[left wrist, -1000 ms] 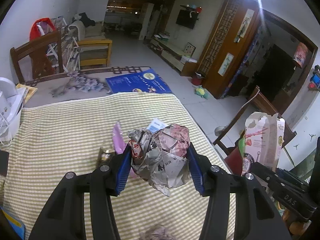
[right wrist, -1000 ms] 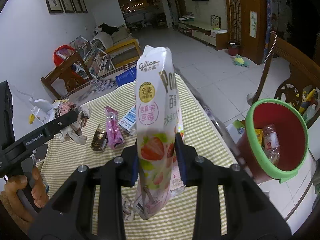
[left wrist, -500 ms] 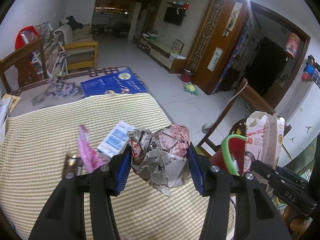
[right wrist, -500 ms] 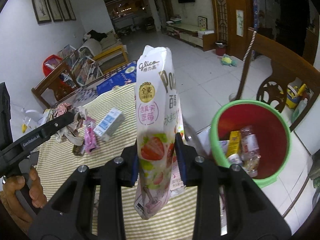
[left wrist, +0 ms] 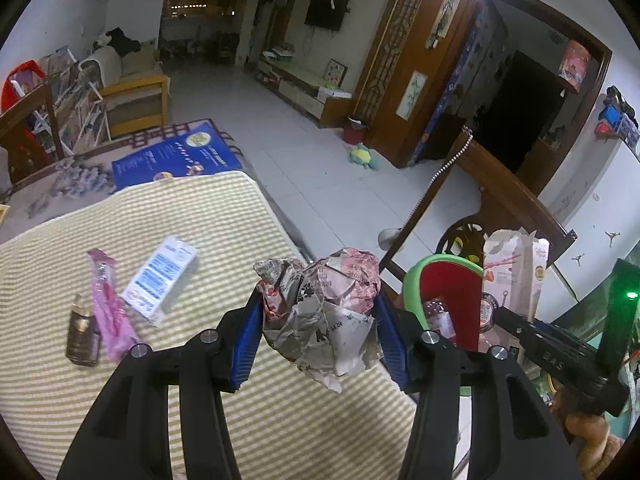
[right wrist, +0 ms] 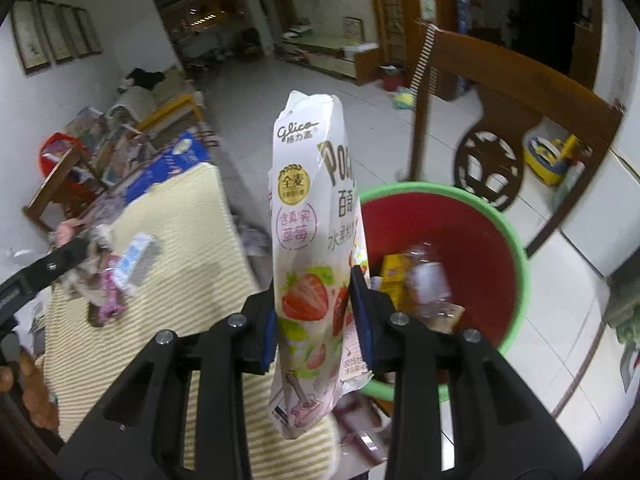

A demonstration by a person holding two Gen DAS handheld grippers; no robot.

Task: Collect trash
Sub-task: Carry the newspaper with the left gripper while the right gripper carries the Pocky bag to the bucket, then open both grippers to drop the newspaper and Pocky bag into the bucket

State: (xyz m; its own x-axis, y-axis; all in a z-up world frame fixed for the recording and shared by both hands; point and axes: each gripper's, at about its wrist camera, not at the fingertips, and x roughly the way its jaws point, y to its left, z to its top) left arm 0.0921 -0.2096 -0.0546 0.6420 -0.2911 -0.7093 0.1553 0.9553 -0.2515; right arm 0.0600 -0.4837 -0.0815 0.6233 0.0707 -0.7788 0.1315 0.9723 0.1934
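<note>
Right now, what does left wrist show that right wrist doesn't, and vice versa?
Left wrist only: the brown bottle lying on the striped cloth, and the left gripper shut on the crumpled newspaper.

Right wrist only: the yellow pack in the bin, and the printed strawberry front of the snack box clamped in the right gripper.

Both: bin, pink wrapper, small white-blue carton, snack box.

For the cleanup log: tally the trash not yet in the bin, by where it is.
Held in grippers: 2, crumpled newspaper ball, strawberry snack box
Lying on the striped tablecloth: 3, pink wrapper, white-and-blue carton, small brown bottle
Total: 5
</note>
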